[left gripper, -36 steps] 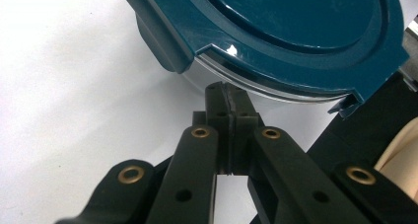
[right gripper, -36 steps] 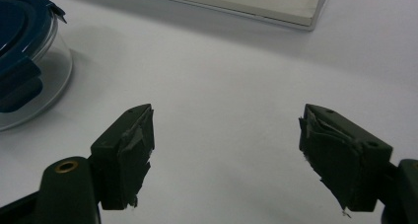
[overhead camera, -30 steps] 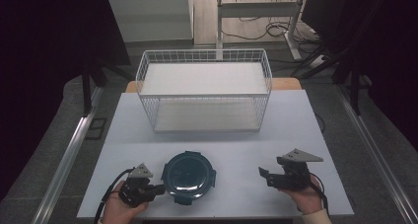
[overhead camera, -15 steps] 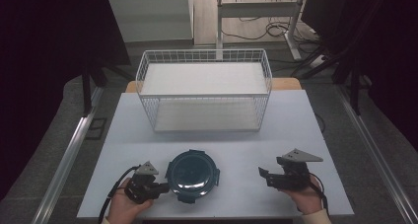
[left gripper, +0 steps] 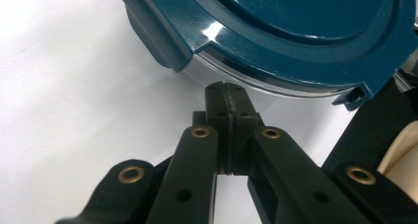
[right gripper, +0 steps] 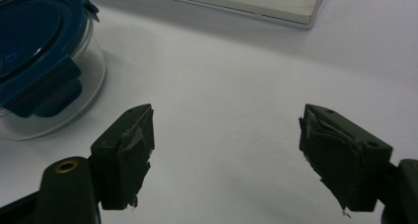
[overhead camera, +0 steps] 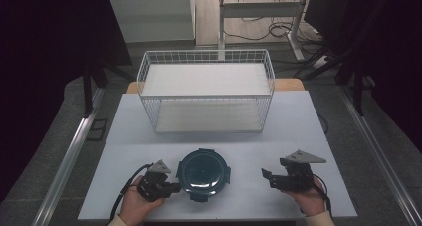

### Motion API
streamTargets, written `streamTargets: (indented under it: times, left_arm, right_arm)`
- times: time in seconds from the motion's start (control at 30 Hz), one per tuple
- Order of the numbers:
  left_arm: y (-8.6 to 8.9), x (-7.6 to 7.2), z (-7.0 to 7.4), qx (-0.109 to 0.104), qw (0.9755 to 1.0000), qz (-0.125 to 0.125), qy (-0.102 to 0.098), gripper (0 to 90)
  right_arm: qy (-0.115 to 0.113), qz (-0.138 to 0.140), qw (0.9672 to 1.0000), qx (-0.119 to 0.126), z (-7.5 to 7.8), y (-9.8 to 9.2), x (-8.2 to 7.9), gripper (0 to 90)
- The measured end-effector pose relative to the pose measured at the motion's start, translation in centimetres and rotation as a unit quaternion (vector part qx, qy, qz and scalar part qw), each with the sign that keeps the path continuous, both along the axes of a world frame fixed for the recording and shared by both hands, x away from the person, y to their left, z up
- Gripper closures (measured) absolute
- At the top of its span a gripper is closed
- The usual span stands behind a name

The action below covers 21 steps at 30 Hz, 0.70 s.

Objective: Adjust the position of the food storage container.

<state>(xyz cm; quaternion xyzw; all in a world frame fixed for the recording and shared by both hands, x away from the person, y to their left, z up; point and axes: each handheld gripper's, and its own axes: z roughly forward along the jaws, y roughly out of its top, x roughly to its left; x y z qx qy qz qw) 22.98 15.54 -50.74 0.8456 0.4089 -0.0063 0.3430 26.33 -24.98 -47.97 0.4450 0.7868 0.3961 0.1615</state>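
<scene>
— Where did the container (overhead camera: 203,172) sit?

— Near the front edge of the white tabletop (overhead camera: 308,121), a round clear bowl under a dark teal clip-on lid, on my side of the wire basket (overhead camera: 206,94) and well apart from it. Being round, it offered no long axis to line up with; only the lid's clip tabs broke the circle.

— And which of your grippers was nearer?

— My left gripper (overhead camera: 171,187), plainly. It lay just beside the container's left edge. In the left gripper view its fingers (left gripper: 219,113) were pressed flat together with nothing between them, tips right up at the clear wall below the lid rim; I couldn't say whether they actually touched it.

— The right one?

— My right gripper (overhead camera: 267,178) rested well to the container's right, fingers (right gripper: 123,152) spread wide and empty, pointing toward it across bare tabletop.

— So the coming move?

— I judged it the left's to make: the container lay straight ahead of those clenched tips, which would have to part before taking hold.
</scene>
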Motion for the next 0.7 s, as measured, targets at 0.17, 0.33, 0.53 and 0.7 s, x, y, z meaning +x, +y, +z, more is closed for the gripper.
streamTargets:
  times: [0.17, 0.33, 0.53, 0.7]
  left_arm:
    - [-1.5, 0.6, 0.1, -0.001, 0.9999, -0.014, 0.002, 90.0]
    - [-2.8, 1.3, 0.1, -0.004, 0.9997, -0.025, 0.004, 90.0]
    - [-3.6, 1.8, 0.1, -0.005, 0.9996, -0.029, 0.002, 90.0]
    - [-2.8, 1.9, 0.2, -0.022, 0.9993, -0.030, 0.001, 90.0]
  right_arm:
    - [-0.002, -0.001, 1.0000, 0.001, 0.1, -0.1, 0.0, 21.1]
    - [-0.003, -0.002, 1.0000, 0.001, 0.1, -0.3, 0.0, 21.1]
    - [-0.002, -0.002, 1.0000, 0.000, 0.1, -0.3, 0.0, 21.1]
    - [-0.004, -0.003, 1.0000, 0.003, 0.2, -0.3, -0.1, 21.1]
